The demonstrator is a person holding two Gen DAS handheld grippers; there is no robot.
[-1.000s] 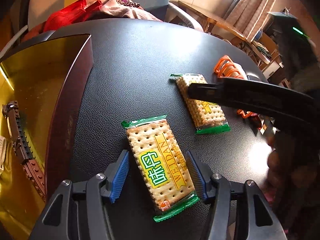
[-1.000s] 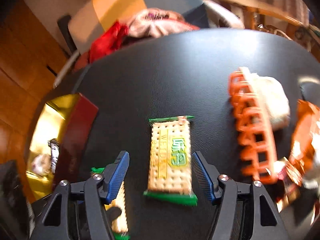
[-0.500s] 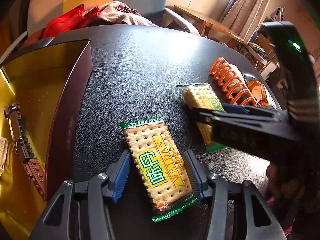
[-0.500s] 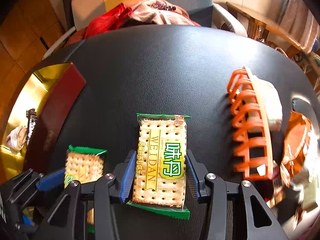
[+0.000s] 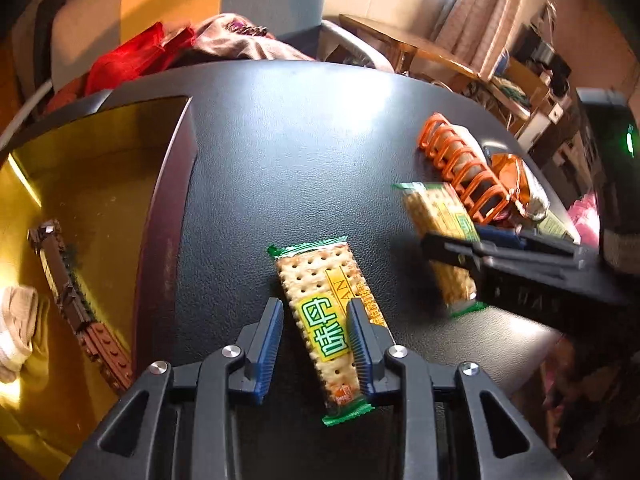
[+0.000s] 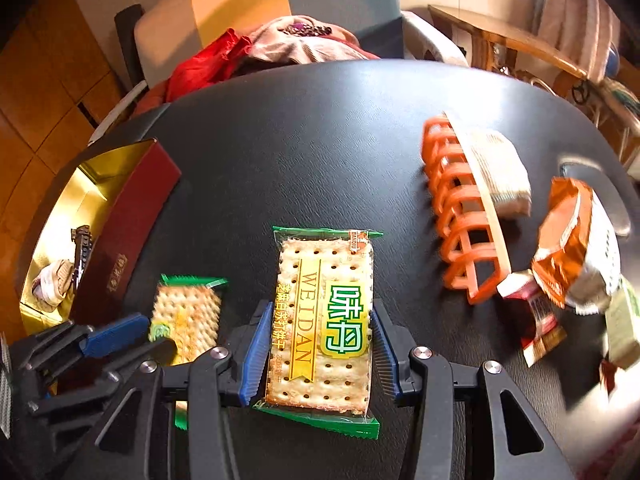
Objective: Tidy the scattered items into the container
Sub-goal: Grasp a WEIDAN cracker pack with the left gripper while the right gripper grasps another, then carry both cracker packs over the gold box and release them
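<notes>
Two green-edged cracker packs lie on the black table. In the left wrist view my left gripper [image 5: 314, 330] has narrowed over one cracker pack [image 5: 324, 312]; its right finger overlaps the pack and the left finger stands off it. In the right wrist view my right gripper [image 6: 320, 344] is shut on the other cracker pack [image 6: 324, 316], its blue pads against both long edges. The red box [image 5: 168, 216] with a gold inside stands at the left.
The box holds a brown brick strip [image 5: 76, 304] and a pale cloth [image 5: 16, 328]. An orange rack [image 6: 460, 216], a beige block [image 6: 500, 168] and orange snack packets [image 6: 568, 248] lie at the right. A chair with clothes [image 6: 280, 44] stands behind the table.
Both grippers have narrowed around their cracker packs. The right gripper's pads have come against its pack's edges. The left gripper's jaws have drawn in and shifted over its pack.
</notes>
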